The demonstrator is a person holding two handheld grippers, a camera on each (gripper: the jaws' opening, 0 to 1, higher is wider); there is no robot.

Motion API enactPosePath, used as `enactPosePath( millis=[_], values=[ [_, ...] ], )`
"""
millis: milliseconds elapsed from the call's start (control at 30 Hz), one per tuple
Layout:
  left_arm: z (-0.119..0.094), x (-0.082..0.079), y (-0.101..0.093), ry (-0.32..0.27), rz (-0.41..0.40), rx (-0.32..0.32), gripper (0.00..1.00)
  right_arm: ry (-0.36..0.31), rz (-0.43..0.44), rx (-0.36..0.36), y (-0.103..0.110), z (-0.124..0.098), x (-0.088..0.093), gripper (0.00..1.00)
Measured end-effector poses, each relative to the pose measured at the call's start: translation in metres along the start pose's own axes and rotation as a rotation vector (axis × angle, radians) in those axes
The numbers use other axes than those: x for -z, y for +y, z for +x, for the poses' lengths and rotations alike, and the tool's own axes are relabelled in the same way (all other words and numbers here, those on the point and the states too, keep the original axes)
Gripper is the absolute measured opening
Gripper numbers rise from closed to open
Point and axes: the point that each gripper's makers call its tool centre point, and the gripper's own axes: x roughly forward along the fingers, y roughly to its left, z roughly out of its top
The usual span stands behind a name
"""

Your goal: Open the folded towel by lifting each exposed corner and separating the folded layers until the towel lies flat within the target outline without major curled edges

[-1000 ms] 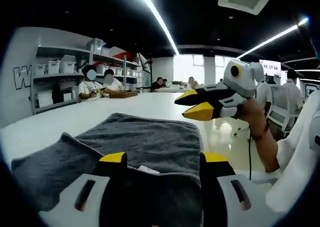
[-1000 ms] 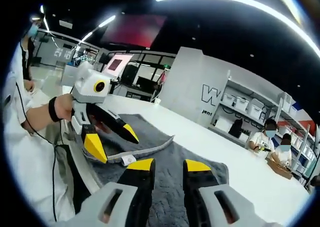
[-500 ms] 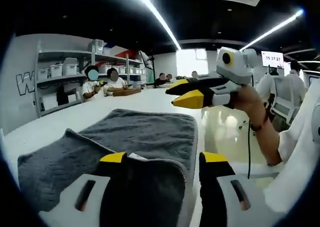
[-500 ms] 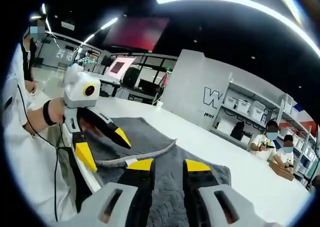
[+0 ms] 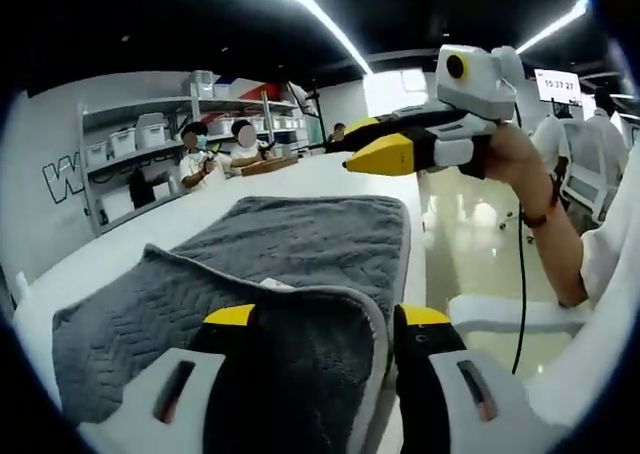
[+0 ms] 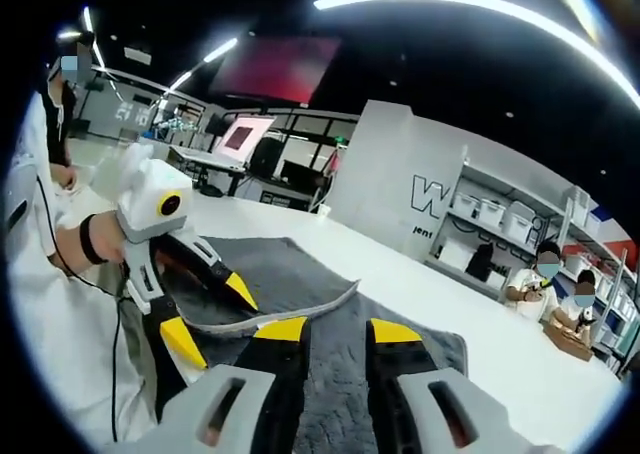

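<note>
Left gripper view: the grey towel point(image 5: 270, 274) is spread over the white table point(image 5: 150, 234) across the middle and lower frame. A flap of it, with a pale rolled hem and a small white label point(image 5: 275, 284), is draped between the left gripper point(image 5: 325, 319) jaws at the bottom. The jaws stand well apart, and no pinch on the cloth can be made out. The right gripper point(image 5: 375, 146) is held in the air at upper right, its yellow tips close together with nothing between them. People at a far table point(image 5: 215, 154) are seen at upper left.

Right gripper view: the right gripper point(image 6: 335, 329) jaws rise at bottom centre, a narrow gap left between them, above the towel point(image 6: 400, 344). At lower left the left gripper point(image 6: 205, 309) is seen with its jaws wide either side of a raised towel edge point(image 6: 300, 309) — a side angle missing from the other view. Whether that edge is gripped cannot be told.

A likely risk is judged to be the loose flap sliding off and dropping back doubled — the jaws are not closed on it.
</note>
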Motion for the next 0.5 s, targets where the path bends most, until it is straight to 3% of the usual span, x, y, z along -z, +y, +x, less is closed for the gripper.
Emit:
enactPosePath(
  millis=[300, 400, 500],
  values=[
    [-0.0001, 0.0003, -0.0006, -0.001, 0.004, -0.002, 0.5, -0.002, -0.004, 0.001, 0.0005, -0.0003, -0.0012, 0.17],
    [-0.0051, -0.0027, -0.0011, -0.03, -0.045, 0.023, 0.44, -0.002, -0.002, 0.003, -0.0002, -0.0006, -0.0007, 0.17],
    [-0.007, 0.0008, 0.0034, -0.019, -0.051, 0.007, 0.45, 0.0, 0.0, 0.006, -0.0012, -0.0004, -0.0004, 0.17]
  ],
)
